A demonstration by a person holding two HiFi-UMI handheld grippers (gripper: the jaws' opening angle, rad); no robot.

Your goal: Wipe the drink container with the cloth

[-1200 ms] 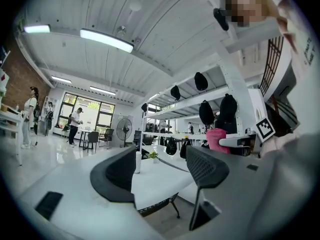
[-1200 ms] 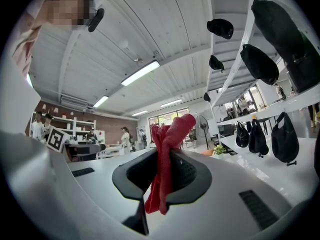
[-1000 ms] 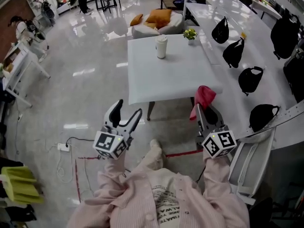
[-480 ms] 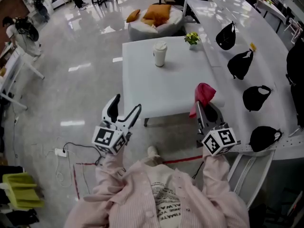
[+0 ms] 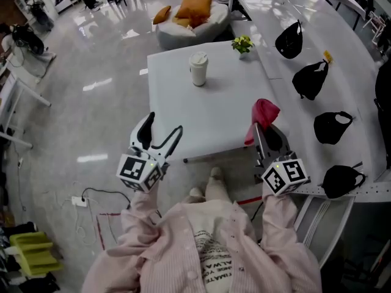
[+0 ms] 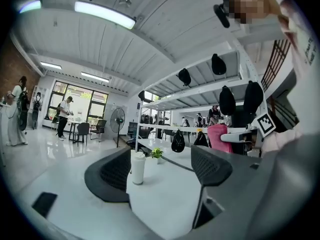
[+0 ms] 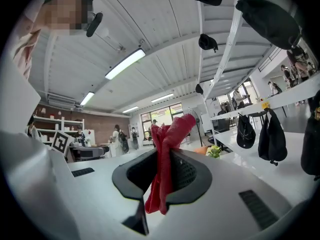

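Note:
The drink container, a white lidded cup [image 5: 198, 69], stands upright toward the far side of a white square table [image 5: 177, 108]; in the left gripper view the cup [image 6: 137, 167] shows far off between the jaws. My left gripper [image 5: 161, 132] is over the table's near left corner, open with nothing between its jaws. My right gripper [image 5: 269, 134] hovers at the table's near right corner, shut on a red cloth [image 5: 263, 118] that sticks out above and hangs below the jaws; the same cloth [image 7: 165, 159] is pinched in the right gripper view.
A small potted plant [image 5: 242, 43] stands at the table's far right corner. A long white counter [image 5: 342, 60] with several black bags [image 5: 310, 79] runs along the right. An orange-cushioned seat [image 5: 189, 16] lies beyond the table. A power strip with cables [image 5: 79, 200] lies on the floor at left.
The person has stepped closer to the table; both grippers now reach its near edge. The left jaws have opened slightly wider. The right gripper keeps its grip on the cloth.

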